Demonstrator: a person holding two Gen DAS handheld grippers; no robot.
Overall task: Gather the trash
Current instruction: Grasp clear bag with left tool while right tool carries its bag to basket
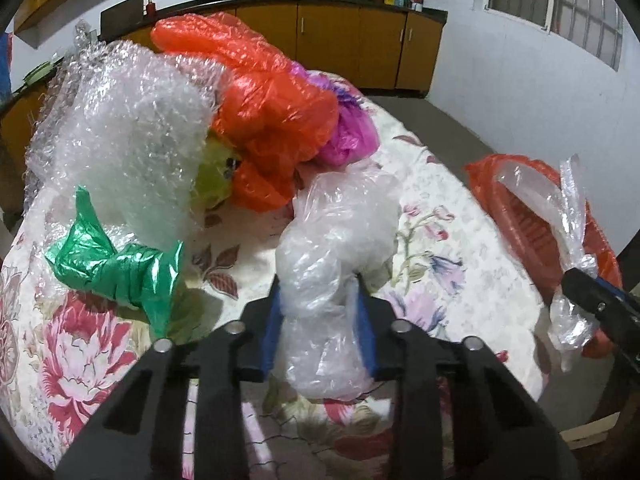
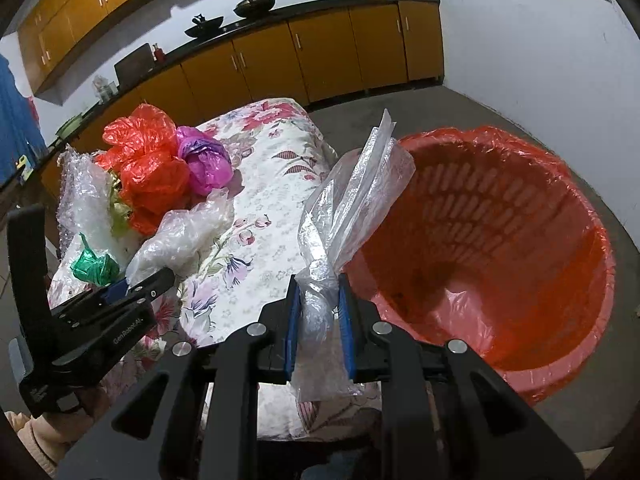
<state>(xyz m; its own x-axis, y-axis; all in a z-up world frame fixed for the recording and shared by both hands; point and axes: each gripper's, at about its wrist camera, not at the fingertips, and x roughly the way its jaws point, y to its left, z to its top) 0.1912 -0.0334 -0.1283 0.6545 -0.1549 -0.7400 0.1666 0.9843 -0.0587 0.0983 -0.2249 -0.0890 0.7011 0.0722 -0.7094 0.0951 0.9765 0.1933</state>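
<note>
Left gripper (image 1: pixel 320 312): clamped on crumpled clear bag (image 1: pixel 340 240), over floral table (image 1: pixel 432 184), left of basket.
Right gripper (image 2: pixel 319 316): pinching twisted clear bag (image 2: pixel 352 200), beside red-lined basket (image 2: pixel 520 240) rim.

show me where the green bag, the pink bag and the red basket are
green bag (image 1: pixel 116 268), left wrist view, on its crumpled middle
pink bag (image 2: pixel 208 160), right wrist view, on its bunched front
red basket (image 2: pixel 500 216), right wrist view, on its slotted inner wall
</note>
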